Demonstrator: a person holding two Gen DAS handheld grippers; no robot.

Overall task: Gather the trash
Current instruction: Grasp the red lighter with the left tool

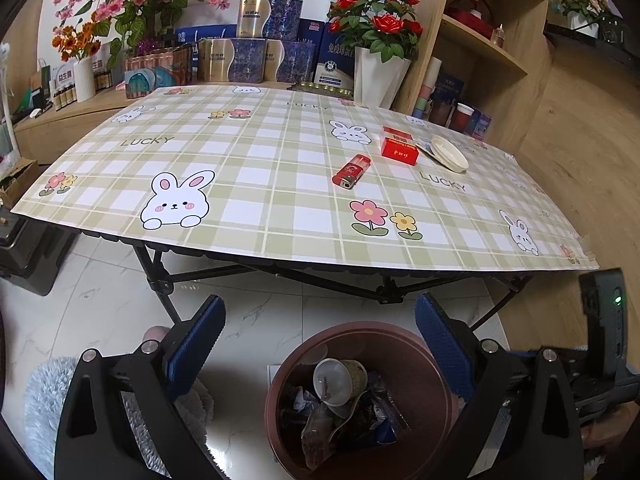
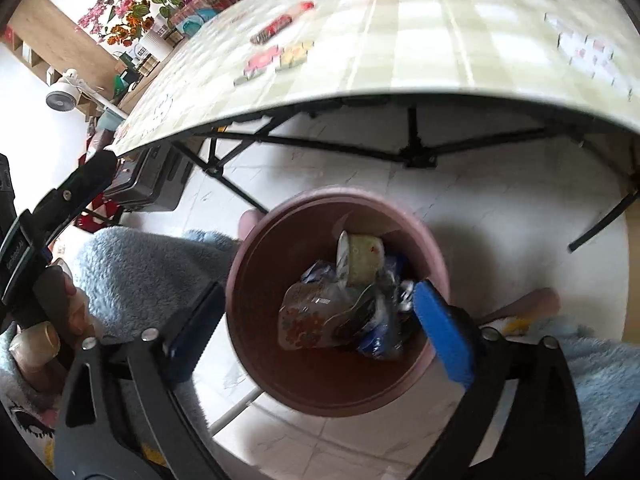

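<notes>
1. Binned (image 2: 336,300): cup (image 2: 362,258), wrappers.
2. Above bin, right gripper (image 2: 316,320) spread wide, empty; left gripper (image 1: 320,344) likewise.
3. Left on table (image 1: 240,184): lighter (image 1: 351,171), red pack (image 1: 398,146), lid (image 1: 450,152).

Cup (image 1: 340,384) inside brown bin (image 1: 396,340)

You have a folding worktop (image 1: 280,152) with black crossed legs, covered by a green checked sheet with rabbits, flowers and the word LUCKY. On it, toward the far right part, lie a red lighter (image 1: 351,171), a red cigarette box (image 1: 398,146) and a white round lid (image 1: 450,153) on a small paper; box and lid are just beside each other. Below the near edge, the white marble floor (image 1: 112,288) carries a brown bin (image 1: 404,340) with a cup and wrappers inside.
</notes>
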